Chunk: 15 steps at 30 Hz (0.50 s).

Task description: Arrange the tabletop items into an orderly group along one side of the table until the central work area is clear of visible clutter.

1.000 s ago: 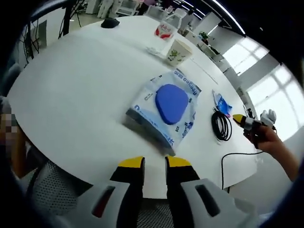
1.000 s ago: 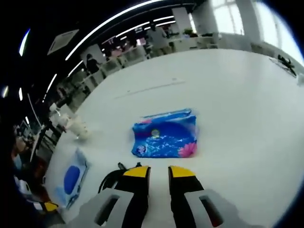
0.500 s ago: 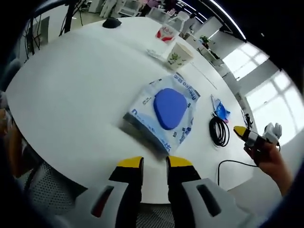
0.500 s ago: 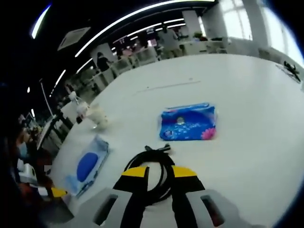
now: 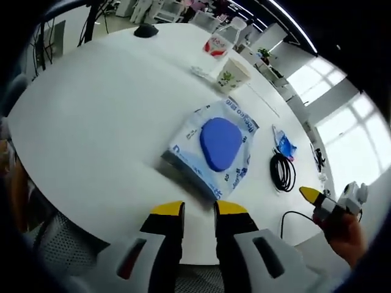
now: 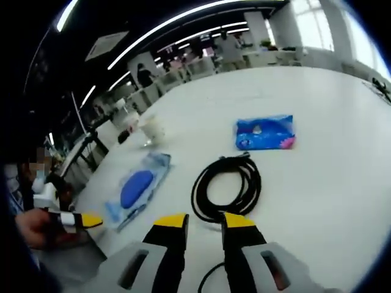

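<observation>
Tabletop (image 5: pixel 91 122) items remain scattered, none judged grouped yet: the wipes pack (image 5: pixel 211 149) sits mid-surface, the coiled black cable (image 6: pixel 227 188) lies just beside it on the window side, the blue tissue packet (image 6: pixel 266 132) lies beyond the cable, and the paper cup (image 5: pixel 232 74) and bottle (image 5: pixel 218 44) stand past the pack towards the far edge. Both the left tongs (image 5: pixel 198 210) and right tongs (image 6: pixel 204 221) hang empty, tips slightly apart, the right ones just short of the cable. Judged: all the arranging is still to do.

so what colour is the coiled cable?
Black; the coiled cable shows best in the right gripper view.
</observation>
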Each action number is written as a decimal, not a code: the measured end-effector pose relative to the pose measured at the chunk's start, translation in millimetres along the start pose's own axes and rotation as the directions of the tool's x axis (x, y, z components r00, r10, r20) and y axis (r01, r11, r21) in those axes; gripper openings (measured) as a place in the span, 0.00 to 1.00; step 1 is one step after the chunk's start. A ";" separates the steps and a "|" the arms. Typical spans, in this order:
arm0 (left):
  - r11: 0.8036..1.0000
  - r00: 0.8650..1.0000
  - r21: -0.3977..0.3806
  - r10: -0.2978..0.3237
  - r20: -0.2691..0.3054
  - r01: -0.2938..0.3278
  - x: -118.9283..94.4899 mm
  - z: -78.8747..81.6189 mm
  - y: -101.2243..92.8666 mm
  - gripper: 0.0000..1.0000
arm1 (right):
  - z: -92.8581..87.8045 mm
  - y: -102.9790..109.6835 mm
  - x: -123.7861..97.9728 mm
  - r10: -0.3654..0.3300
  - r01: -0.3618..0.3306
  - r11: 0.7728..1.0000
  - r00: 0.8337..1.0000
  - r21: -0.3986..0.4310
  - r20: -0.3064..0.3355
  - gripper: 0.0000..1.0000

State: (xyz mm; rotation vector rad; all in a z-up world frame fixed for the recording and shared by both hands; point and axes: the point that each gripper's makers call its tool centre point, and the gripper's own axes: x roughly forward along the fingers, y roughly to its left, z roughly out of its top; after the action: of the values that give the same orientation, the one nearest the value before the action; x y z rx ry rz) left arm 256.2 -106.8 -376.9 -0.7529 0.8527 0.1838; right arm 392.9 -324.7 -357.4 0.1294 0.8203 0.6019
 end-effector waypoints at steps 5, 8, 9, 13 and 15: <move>1.000 1.000 0.008 -0.010 -0.012 0.010 3.8 -5.3 -1.3 0.16 | -12.5 6.3 -13.7 -0.005 0.005 1.000 1.000 -0.005 0.000 0.21; 1.000 1.000 -0.011 -0.022 -0.022 0.022 13.1 -6.1 3.0 0.16 | -20.2 7.5 -18.8 -0.009 0.009 1.000 1.000 -0.003 -0.004 0.21; 1.000 0.999 -0.011 -0.027 -0.021 0.027 16.1 -5.0 3.9 0.16 | -26.2 8.5 -25.8 -0.010 0.010 1.000 1.000 0.003 -0.005 0.22; 0.999 0.999 0.002 -0.040 -0.020 0.040 18.4 -5.0 -1.7 0.17 | -31.8 8.2 -34.0 -0.019 0.019 1.000 1.000 0.017 -0.004 0.22; 0.999 0.999 0.001 -0.043 -0.023 0.043 17.0 -7.1 -6.0 0.17 | -34.4 9.6 -36.3 -0.021 0.021 1.000 1.000 0.022 -0.001 0.23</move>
State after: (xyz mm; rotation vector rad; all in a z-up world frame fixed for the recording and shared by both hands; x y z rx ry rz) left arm 265.7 -118.4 -389.3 -0.7727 0.8577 0.1360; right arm 344.7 -340.8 -354.1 0.1408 0.8284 0.5734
